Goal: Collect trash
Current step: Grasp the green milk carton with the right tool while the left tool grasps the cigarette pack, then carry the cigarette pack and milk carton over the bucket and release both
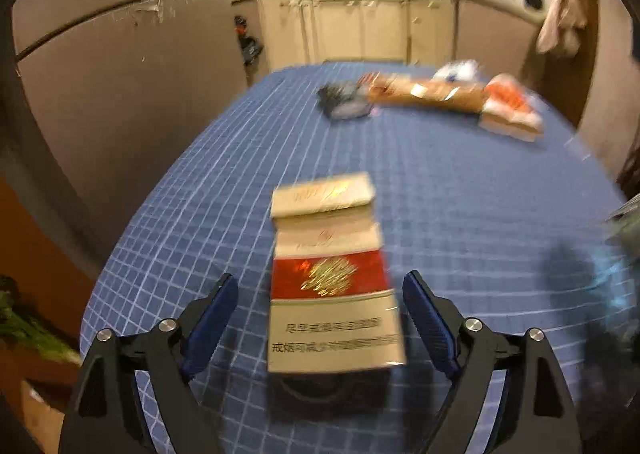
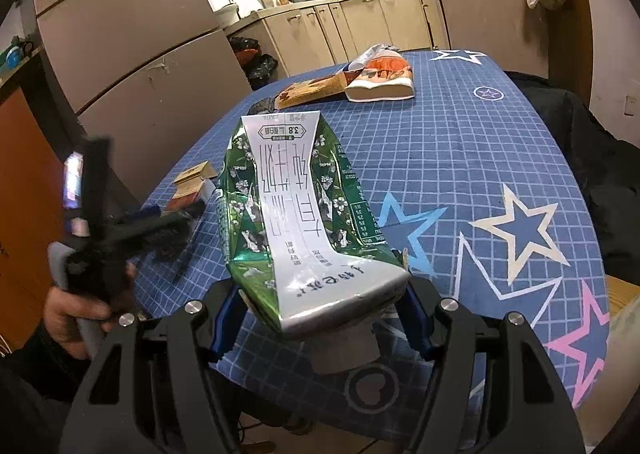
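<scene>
A red, white and gold cigarette pack point(image 1: 332, 294) with its lid flipped up lies on the blue checked tablecloth point(image 1: 460, 193). My left gripper point(image 1: 320, 278) is open around it, with a gap between each blue pad and the pack. The right wrist view shows the same pack point(image 2: 196, 181) near the table's left edge, with the blurred left gripper point(image 2: 160, 221) at it, held by a hand point(image 2: 76, 306). My right gripper point(image 2: 320, 290) is shut on the end of a crushed green and silver milk carton point(image 2: 296, 205), held above the table.
At the far end of the table lie a brown wrapper point(image 1: 428, 93), an orange and white bag point(image 1: 512, 109) and a dark crumpled wrapper point(image 1: 344, 101). A grey fridge point(image 2: 132, 33) stands to the left, cabinets point(image 2: 360, 21) behind. A dark garment point(image 2: 580, 157) lies at the right edge.
</scene>
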Demonstrator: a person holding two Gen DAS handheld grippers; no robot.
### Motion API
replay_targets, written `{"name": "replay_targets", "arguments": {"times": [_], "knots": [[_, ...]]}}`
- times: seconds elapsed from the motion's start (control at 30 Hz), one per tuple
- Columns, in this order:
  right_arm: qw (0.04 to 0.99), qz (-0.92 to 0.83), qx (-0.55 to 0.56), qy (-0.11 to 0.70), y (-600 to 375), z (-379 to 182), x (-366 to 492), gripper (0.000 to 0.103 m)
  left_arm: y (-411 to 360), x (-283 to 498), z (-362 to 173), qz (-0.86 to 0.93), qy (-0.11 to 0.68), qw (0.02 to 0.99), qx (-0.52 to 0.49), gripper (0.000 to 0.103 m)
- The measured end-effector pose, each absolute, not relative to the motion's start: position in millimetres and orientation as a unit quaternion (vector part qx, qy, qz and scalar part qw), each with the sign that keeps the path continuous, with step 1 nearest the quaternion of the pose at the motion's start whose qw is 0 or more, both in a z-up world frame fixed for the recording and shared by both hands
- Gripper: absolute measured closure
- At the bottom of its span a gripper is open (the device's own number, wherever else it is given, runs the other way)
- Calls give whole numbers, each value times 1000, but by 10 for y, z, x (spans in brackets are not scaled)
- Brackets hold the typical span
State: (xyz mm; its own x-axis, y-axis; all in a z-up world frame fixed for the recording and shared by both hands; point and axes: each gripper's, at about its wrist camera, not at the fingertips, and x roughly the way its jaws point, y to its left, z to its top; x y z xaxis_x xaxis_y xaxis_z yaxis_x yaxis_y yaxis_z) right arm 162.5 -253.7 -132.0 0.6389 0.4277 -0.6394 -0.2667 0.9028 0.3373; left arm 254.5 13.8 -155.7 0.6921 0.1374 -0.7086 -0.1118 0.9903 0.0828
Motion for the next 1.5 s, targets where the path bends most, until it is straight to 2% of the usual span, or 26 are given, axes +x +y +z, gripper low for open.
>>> {"name": "replay_targets", "arguments": {"times": [0.07, 0.27, 0.53, 1.03, 1.5], "knots": [[902, 188, 106, 375, -2563, -1307, 1604, 41, 189, 2534, -1549, 52, 387, 921, -5, 47], [907, 175, 115, 365, -2659, -1258, 1551, 41, 153, 2409, -1406, 46, 369, 928, 2, 47], [920, 149, 112, 345, -2810, -1089, 1397, 41, -294, 2291, -1009, 2, 328, 944, 42, 47], [957, -1, 118, 266, -3910, -456, 697, 42, -1907, 1921, -290, -151, 207, 960, 109, 47], [956, -144, 109, 233, -4900, -223, 41, 42, -3442, 1586, -141, -286, 167, 930, 158, 47]]}}
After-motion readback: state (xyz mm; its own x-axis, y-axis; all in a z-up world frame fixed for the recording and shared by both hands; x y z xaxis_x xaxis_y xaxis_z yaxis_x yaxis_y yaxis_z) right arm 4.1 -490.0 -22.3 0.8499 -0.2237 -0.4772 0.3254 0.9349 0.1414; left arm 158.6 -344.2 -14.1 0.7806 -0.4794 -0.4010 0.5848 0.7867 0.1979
